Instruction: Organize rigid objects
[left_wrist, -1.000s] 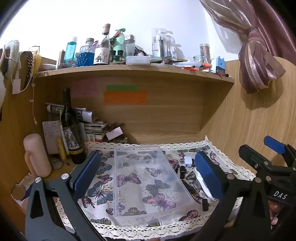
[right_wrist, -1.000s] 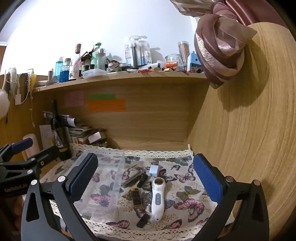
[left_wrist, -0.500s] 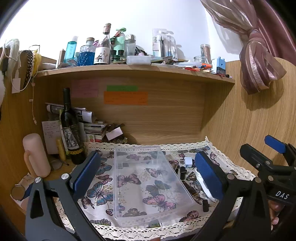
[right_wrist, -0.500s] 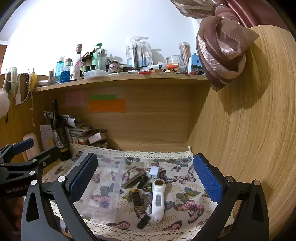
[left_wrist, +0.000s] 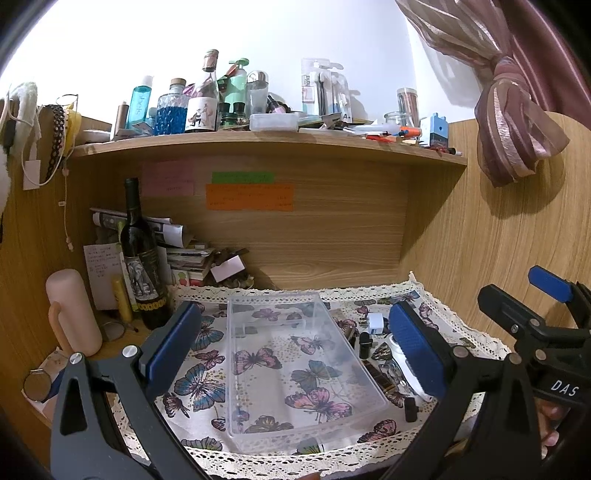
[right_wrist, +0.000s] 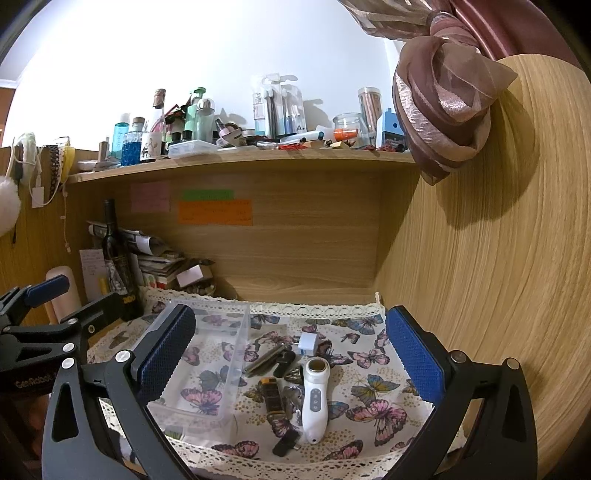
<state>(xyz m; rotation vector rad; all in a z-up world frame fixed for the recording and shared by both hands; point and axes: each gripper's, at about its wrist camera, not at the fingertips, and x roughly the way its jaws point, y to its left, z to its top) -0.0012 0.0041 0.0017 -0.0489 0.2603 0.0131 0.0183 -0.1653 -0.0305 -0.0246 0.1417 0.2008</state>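
I was at the very start of the sorting: nothing had gone into the clear plastic bin (left_wrist: 295, 354), which lay empty on the butterfly cloth (left_wrist: 199, 387), and both tools hung above the desk holding nothing. At my nine o'clock stood the wine bottle (left_wrist: 142, 266), well apart from the work. My left gripper (left_wrist: 295, 354) was spread wide over the bin, jaws on either side of it, touching nothing. Just beside the bin's right wall, toward three o'clock, lay the loose pieces: a flat metal tool (right_wrist: 264, 357), a brown rectangular case (right_wrist: 272, 397), the white handheld device (right_wrist: 314, 397) and the small white plug adapter (right_wrist: 307, 342) at its twelve o'clock. My right gripper (right_wrist: 291, 354) was equally wide above that cluster. I judged the next move to be lowering the right one onto a single piece, probably the white device, keeping clear of its close neighbours.
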